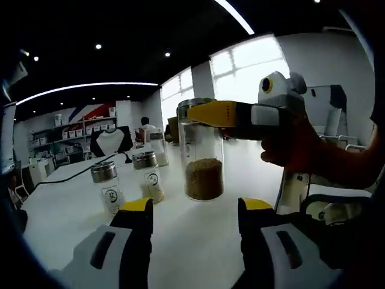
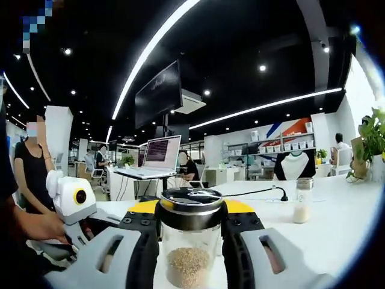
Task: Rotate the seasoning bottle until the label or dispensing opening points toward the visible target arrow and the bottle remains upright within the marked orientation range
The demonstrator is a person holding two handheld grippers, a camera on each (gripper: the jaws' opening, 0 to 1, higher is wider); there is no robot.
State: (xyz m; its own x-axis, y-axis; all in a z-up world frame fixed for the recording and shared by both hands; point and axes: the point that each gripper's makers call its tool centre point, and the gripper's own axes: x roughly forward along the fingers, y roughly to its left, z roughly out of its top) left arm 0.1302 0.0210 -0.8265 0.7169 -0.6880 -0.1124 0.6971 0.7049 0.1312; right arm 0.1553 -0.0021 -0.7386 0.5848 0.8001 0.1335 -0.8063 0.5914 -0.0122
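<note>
A tall glass seasoning bottle (image 1: 203,158) with brown granules at its bottom stands upright on the white table (image 1: 180,241). My right gripper (image 1: 201,114) reaches in from the right, its yellow jaws clamped on the bottle just under the lid. In the right gripper view the same bottle (image 2: 190,241) sits between the right gripper's (image 2: 191,212) jaws, its dark and silver lid (image 2: 190,201) level with the yellow tips. My left gripper (image 1: 195,209) is open a little in front of the bottle, nothing between its jaws.
Two small metal-capped shakers (image 1: 107,185) (image 1: 148,174) stand left of the tall bottle, a third jar (image 1: 158,146) behind. A small shaker (image 2: 302,199) of white grains stands to the right. A black cable (image 1: 78,173) crosses the table. A laptop (image 2: 160,154) and people are behind.
</note>
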